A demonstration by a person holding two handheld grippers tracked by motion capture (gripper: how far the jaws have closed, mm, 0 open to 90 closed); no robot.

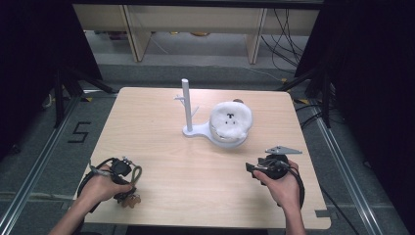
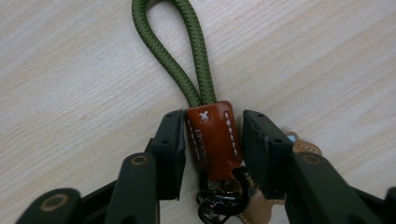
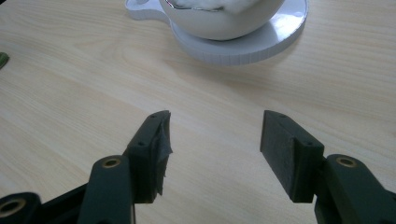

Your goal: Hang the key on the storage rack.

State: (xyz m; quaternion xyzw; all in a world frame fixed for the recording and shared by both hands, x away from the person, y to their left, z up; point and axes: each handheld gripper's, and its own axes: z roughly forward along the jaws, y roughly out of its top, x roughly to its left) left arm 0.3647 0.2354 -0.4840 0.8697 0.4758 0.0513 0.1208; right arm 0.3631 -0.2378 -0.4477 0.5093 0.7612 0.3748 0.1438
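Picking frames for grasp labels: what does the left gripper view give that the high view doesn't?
Left gripper view: the brown leather tab with its white stitching and stamped lettering, lying between the left gripper pads, left pad against it, a gap on the right, and a black metal clip below.

High view: the white stand, the bowl with white fluff, the right gripper, both hands.

Both: the green cord loop on the wooden table.

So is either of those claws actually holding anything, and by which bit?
Not yet. The left gripper straddles the keyring's brown leather tab, with a gap on the right side. The right gripper is open over bare table.
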